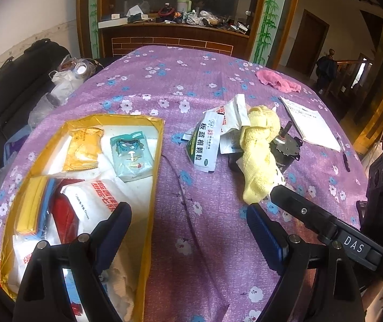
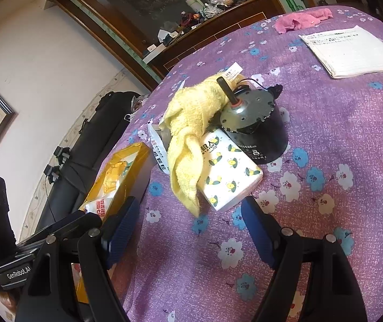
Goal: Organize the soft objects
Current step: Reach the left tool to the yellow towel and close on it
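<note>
A yellow towel (image 1: 258, 150) lies crumpled on the purple flowered tablecloth, draped over a lemon-print tissue pack (image 2: 229, 169) and against a black motor (image 2: 253, 123). White medicine sachets (image 1: 207, 139) lie to its left. A pink cloth (image 1: 277, 80) lies at the far right. A yellow-rimmed tray (image 1: 153, 161) at the left holds several soft packets. My left gripper (image 1: 188, 228) is open and empty, between tray and towel. My right gripper (image 2: 191, 225) is open and empty, just short of the towel's hanging end (image 2: 188, 193).
A paper booklet (image 1: 309, 123) and a pen (image 1: 344, 155) lie at the right of the table. A black sofa (image 1: 8, 102) with plastic bags stands left. A cluttered wooden cabinet (image 1: 175, 26) stands behind the table.
</note>
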{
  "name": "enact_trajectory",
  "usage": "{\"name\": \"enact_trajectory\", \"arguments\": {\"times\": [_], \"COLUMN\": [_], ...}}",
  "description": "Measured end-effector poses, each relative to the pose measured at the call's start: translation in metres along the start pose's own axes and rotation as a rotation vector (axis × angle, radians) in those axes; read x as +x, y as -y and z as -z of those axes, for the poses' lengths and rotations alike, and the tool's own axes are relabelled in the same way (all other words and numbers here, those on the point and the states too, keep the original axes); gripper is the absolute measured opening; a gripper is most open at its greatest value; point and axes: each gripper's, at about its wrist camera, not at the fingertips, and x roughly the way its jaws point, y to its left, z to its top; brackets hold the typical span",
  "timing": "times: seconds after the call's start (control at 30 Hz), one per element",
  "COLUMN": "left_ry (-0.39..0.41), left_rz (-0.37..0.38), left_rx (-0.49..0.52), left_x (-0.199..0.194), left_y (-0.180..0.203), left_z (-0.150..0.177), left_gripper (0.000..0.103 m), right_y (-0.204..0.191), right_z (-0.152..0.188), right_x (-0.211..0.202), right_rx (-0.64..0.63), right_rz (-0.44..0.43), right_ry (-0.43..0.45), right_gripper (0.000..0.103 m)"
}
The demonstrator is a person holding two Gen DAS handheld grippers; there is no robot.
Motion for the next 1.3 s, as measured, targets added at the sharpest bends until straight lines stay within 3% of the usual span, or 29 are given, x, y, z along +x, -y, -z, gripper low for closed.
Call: {"name": "enact_trajectory", "arguments": {"times": [0.57,0.7,0.9,1.3], "left_ry": [-0.03,-0.05,-0.022,0.011], "left_rz": [0.033,0.068,0.086,0.135], "left_rx": [-0.005,-0.017,0.004,0.274], "left_x": [0.013,0.02,0.014,0.05], "left_y": [0.007,0.01,0.018,0.088], "left_z": [-0.006,-0.012,-0.034,-0.093], "left_gripper": [0.09,0.09,0.09,0.087], "right_y": [0.024,0.024,0.023,0.033], "right_z": [-0.003,-0.003,-0.004,-0.002], "right_x": [-0.011,-0.011,-0.01,-0.008], "right_rx": [0.12,0.118,0.112,0.152], "right_rz": [-0.021,-0.027,-0.037,0.002], "right_ry": [0.051,0.055,0.05,0.04], "right_gripper": [0.077,0.077,0.077,0.072]}}
